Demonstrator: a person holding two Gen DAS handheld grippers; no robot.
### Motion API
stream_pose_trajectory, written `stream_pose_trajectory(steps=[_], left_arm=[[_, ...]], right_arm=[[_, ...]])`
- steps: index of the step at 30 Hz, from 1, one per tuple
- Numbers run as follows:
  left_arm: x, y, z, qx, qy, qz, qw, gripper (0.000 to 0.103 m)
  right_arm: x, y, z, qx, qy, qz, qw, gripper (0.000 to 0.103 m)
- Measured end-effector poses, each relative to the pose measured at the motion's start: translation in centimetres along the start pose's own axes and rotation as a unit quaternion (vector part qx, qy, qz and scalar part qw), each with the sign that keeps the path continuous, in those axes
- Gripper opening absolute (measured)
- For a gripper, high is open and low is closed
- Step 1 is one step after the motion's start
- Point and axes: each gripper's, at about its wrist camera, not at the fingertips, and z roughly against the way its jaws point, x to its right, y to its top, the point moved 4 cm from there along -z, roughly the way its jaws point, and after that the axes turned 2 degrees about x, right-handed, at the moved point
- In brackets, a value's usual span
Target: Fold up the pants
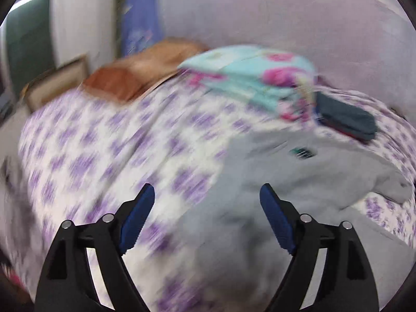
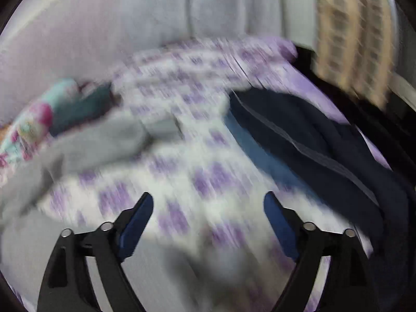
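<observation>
Grey pants (image 1: pixel 299 179) lie loosely on a bed with a purple-and-white patterned sheet (image 1: pixel 104 150). In the left wrist view my left gripper (image 1: pixel 208 195) is open and empty, above the left edge of the pants. In the right wrist view the grey pants (image 2: pixel 85 143) lie at the left and along the bottom. My right gripper (image 2: pixel 208 202) is open and empty, above the sheet (image 2: pixel 202 176) beside the pants. Both views are motion-blurred.
A folded turquoise floral blanket (image 1: pixel 254 78), an orange pillow (image 1: pixel 140 70) and a dark folded garment (image 1: pixel 345 119) lie at the far side of the bed. A dark navy garment (image 2: pixel 312 140) lies on the right of the bed. A wall (image 2: pixel 182 7) stands behind.
</observation>
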Motion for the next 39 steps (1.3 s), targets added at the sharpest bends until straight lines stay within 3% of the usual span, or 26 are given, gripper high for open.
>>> stream_pose_trajectory(steps=[2, 4, 6, 8, 10, 11, 14, 16, 19, 20, 21, 22, 23, 26, 28, 30, 32, 34, 36, 39], left_arm=[[3.3, 1.5, -0.8, 0.027, -0.023, -0.022, 0.9991, 0.089], [6.2, 2.8, -2.5, 0.05, -0.035, -0.028, 0.9977, 0.092], [9.5, 4.0, -5.6, 0.039, -0.05, -0.036, 0.9973, 0.092], [11.2, 4.5, -8.2, 0.017, -0.04, -0.033, 0.9985, 0.092], [12.3, 3.9, -10.3, -0.003, -0.033, -0.02, 0.9992, 0.092], [12.4, 3.4, -11.0, -0.007, -0.041, -0.016, 0.999, 0.092], [12.0, 1.5, -12.3, -0.017, -0.047, -0.032, 0.9982, 0.092], [11.5, 0.9, -12.5, -0.019, -0.058, -0.041, 0.9973, 0.092], [11.7, 0.8, -12.7, -0.03, -0.074, -0.053, 0.9954, 0.092], [11.9, 0.7, -12.8, -0.033, -0.074, -0.06, 0.9949, 0.092], [12.2, 0.6, -12.9, -0.034, -0.071, -0.073, 0.9943, 0.092], [12.5, 0.3, -12.9, -0.038, -0.067, -0.087, 0.9932, 0.092], [12.7, 0.2, -12.8, -0.043, -0.066, -0.096, 0.9922, 0.092], [12.2, 0.9, -11.2, -0.044, -0.08, -0.111, 0.9896, 0.092], [10.5, 2.8, -8.8, 0.0, -0.09, -0.097, 0.9912, 0.092], [9.6, 4.2, -7.9, 0.026, -0.076, -0.103, 0.9915, 0.092], [9.0, 5.9, -8.7, 0.037, -0.043, -0.143, 0.9881, 0.092], [8.8, 6.9, -10.8, 0.027, -0.021, -0.177, 0.9836, 0.092], [8.6, 7.2, -13.5, -0.002, -0.007, -0.203, 0.9792, 0.09], [9.0, 6.4, -16.5, -0.045, -0.034, -0.241, 0.9688, 0.078]], right_arm=[[-1.8, 1.9, -4.6, -0.021, 0.06, -0.025, 0.998, 0.088], [-3.5, 2.5, -8.8, -0.055, 0.084, -0.047, 0.994, 0.088], [-5.2, 2.8, -12.5, -0.087, 0.092, -0.069, 0.989, 0.088], [-6.7, 2.7, -14.9, -0.103, 0.096, -0.08, 0.987, 0.084], [-7.9, 2.0, -16.5, -0.132, 0.104, -0.084, 0.982, 0.049], [-8.4, 1.4, -17.4, -0.156, 0.115, -0.089, 0.977, 0.008], [-7.8, 2.8, -13.6, -0.119, 0.109, -0.083, 0.983, 0.006], [-5.7, 3.6, -9.9, -0.101, 0.096, -0.089, 0.986, 0.006], [-2.5, 2.4, -7.7, -0.141, 0.087, -0.109, 0.98, 0.007], [-2.2, 1.5, -8.1, -0.157, 0.073, -0.087, 0.981, 0.013], [-2.1, 0.6, -9.0, -0.169, 0.042, -0.059, 0.983, 0.038], [-1.7, -1.0, -10.5, -0.191, -0.031, -0.008, 0.981, 0.057], [-1.6, -2.1, -11.2, -0.203, -0.065, 0.024, 0.977, 0.076], [-2.1, -1.1, -7.9, -0.146, -0.078, 0.054, 0.985, 0.073], [-3.5, 1.0, -4.7, -0.064, -0.123, 0.099, 0.985, 0.075], [-5.8, 2.6, -2.6, 0.011, -0.146, 0.14, 0.979, 0.078], [-8.7, 3.3, -2.8, 0.037, -0.098, 0.173, 0.979, 0.083], [-12.4, 3.3, -4.5, 0.023, -0.025, 0.209, 0.977, 0.083], [-16.7, 2.5, -6.7, 0.008, 0.026, 0.252, 0.967, 0.083], [-21.5, 1.0, -9.6, -0.039, 0.086, 0.298, 0.95, 0.081]])
